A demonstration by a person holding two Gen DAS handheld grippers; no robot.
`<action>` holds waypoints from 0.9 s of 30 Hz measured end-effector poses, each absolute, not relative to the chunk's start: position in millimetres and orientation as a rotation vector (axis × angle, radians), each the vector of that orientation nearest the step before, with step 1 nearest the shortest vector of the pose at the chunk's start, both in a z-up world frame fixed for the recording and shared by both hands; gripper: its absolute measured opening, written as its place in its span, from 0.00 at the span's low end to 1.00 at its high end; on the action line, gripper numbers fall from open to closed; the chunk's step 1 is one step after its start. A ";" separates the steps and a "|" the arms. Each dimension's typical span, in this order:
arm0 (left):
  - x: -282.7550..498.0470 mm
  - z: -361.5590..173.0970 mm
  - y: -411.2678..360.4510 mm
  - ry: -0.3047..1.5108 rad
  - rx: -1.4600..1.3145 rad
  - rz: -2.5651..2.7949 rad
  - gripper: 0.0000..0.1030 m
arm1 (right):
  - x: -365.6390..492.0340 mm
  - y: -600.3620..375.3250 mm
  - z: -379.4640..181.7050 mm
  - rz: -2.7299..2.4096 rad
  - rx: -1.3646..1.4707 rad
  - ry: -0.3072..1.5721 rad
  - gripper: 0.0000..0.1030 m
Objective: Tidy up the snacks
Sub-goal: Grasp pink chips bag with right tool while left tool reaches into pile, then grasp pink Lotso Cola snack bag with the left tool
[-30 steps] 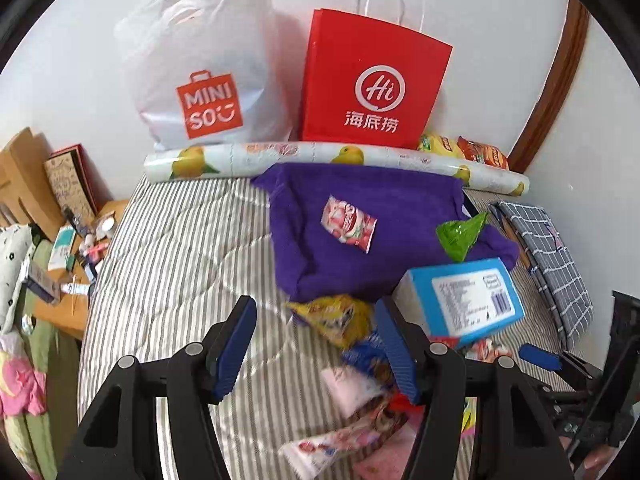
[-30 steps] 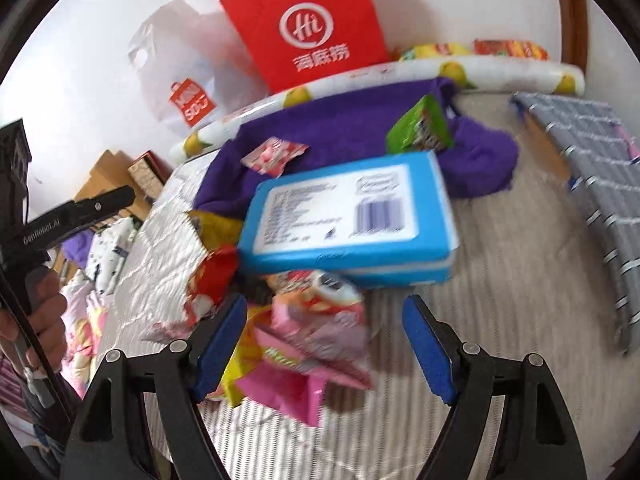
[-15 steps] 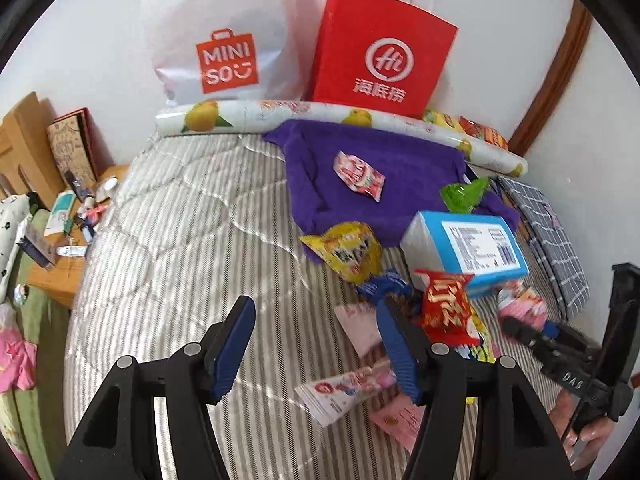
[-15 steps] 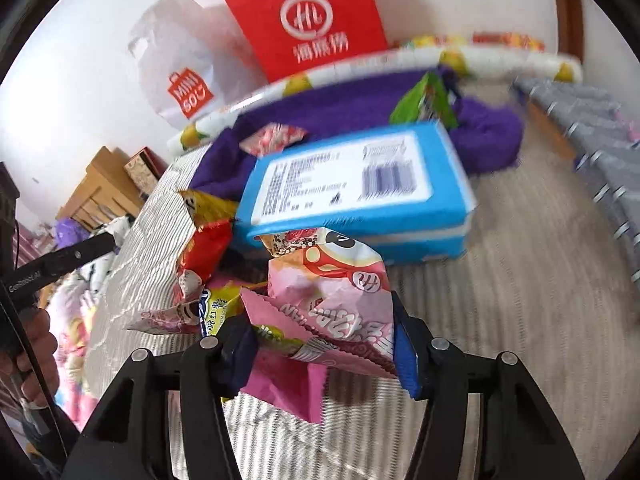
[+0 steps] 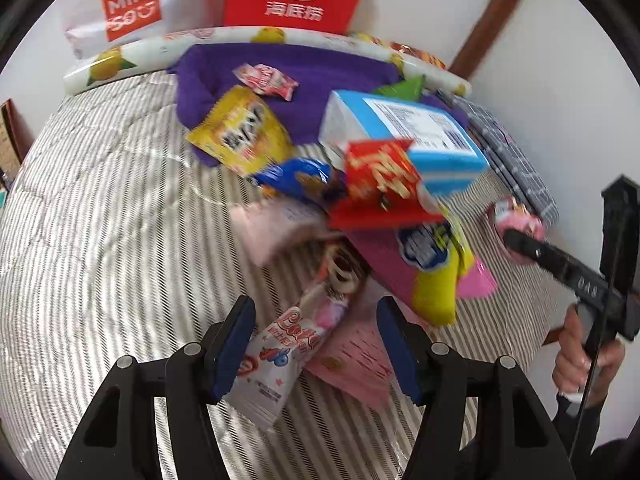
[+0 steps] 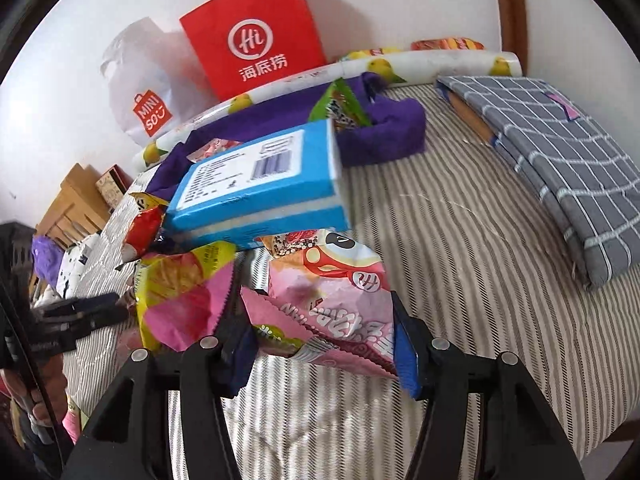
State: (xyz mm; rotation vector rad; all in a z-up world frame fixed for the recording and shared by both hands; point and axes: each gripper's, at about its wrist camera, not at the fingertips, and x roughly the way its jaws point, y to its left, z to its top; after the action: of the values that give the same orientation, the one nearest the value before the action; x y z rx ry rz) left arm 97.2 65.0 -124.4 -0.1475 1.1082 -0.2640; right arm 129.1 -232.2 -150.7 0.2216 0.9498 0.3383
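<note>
A heap of snack packets lies on a striped bed: a yellow bag (image 5: 244, 136), a red bag (image 5: 380, 184), a blue packet (image 5: 300, 178), a blue box (image 5: 404, 132) and a long white-pink Lotte packet (image 5: 288, 344). My left gripper (image 5: 316, 348) is open, its fingers either side of the Lotte packet's near end. My right gripper (image 6: 324, 344) is shut on a pink snack bag (image 6: 332, 300), lifted just off the bed, in front of the blue box (image 6: 260, 184). The right gripper also shows in the left wrist view (image 5: 520, 232).
A purple towel (image 5: 288, 64), a red paper bag (image 6: 256, 36), a white MINISO bag (image 6: 148, 88) and a lemon-print roll (image 6: 420, 64) sit at the bed's head. A grey checked cushion (image 6: 560, 152) lies on the right. A wooden cabinet (image 6: 68, 208) stands to the left.
My right gripper closed on the pink snack bag and holds it. My left gripper moved forward and down over the pile, now straddling the Lotte packet.
</note>
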 end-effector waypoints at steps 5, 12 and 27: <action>96.4 -129.8 53.1 1.092 -0.104 -0.229 0.49 | 128.5 -237.4 -157.6 0.351 0.249 0.940 0.56; 94.6 -128.7 49.3 1.052 -0.079 -0.224 0.20 | 125.5 -238.3 -154.9 0.333 0.193 0.914 0.56; 86.4 -137.1 76.8 1.030 -0.047 -0.083 0.28 | 125.9 -219.3 -169.4 0.377 0.115 0.947 0.56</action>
State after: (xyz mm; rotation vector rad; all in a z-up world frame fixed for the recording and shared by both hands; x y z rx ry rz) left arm 86.4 76.8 -137.1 -0.0473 1.0300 -0.0832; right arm 125.9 -219.3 -169.4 0.1148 0.9471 0.3767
